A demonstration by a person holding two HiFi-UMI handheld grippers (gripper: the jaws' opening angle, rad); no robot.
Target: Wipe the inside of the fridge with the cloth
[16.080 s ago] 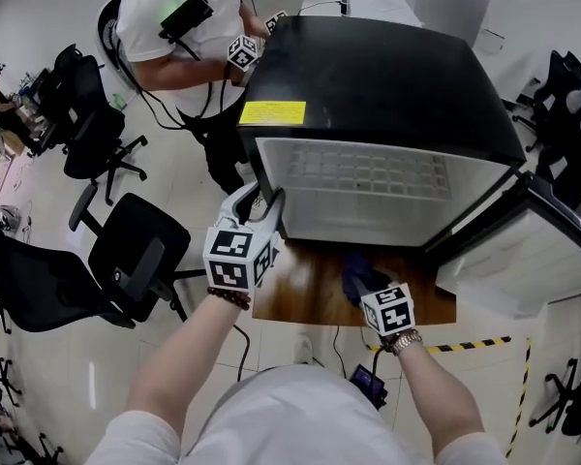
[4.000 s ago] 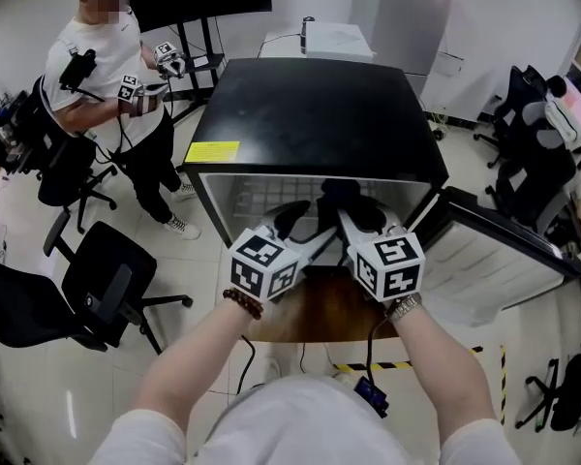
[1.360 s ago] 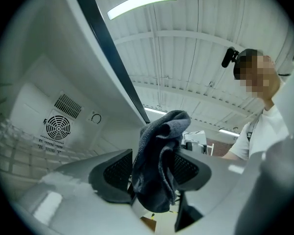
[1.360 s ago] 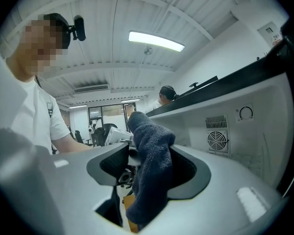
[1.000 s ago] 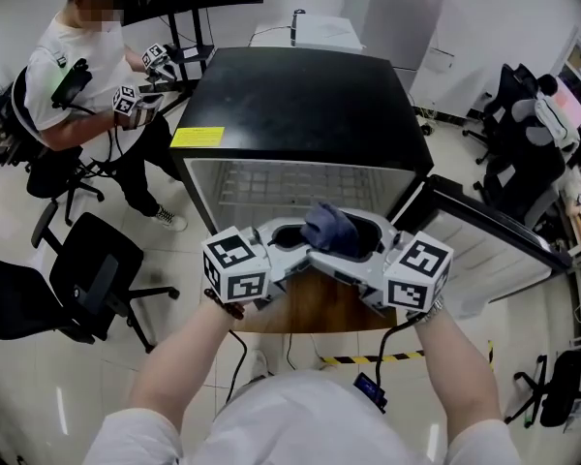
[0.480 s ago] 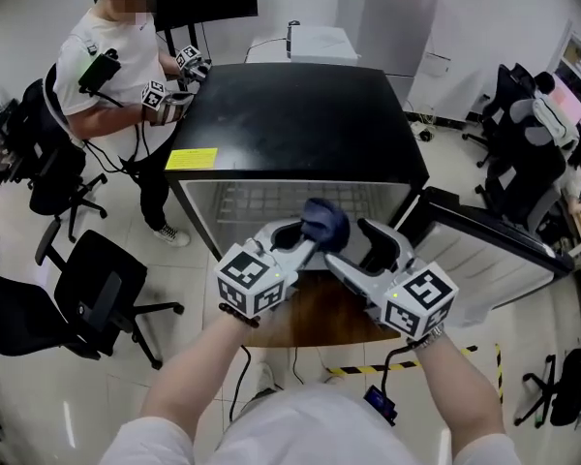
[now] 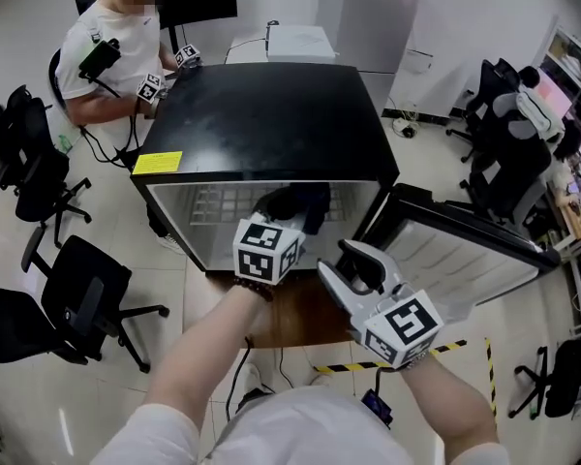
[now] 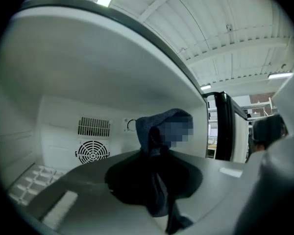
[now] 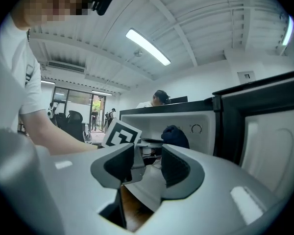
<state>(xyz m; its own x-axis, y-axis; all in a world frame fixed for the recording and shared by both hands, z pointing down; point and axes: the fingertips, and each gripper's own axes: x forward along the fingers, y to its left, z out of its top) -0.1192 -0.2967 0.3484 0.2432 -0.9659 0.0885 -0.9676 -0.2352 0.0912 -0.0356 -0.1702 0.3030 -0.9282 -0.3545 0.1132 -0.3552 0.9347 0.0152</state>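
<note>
The black fridge stands with its door swung open to the right. My left gripper reaches into its white inside, shut on a dark blue cloth. In the left gripper view the cloth stands up from the left gripper, in front of the back wall's fan vent. My right gripper hangs outside, in front of the opening. Its jaws have just been closing, with a gap and nothing between them. The right gripper view shows the cloth further in.
The fridge sits on a wooden table. A wire shelf spans the inside. A person with grippers stands at the fridge's back left corner. Office chairs stand at the left, and striped tape marks the floor at the right.
My left gripper has carried the cloth forward into the fridge. My right gripper has drawn back from the cloth toward me and to the right, its jaws narrower.
</note>
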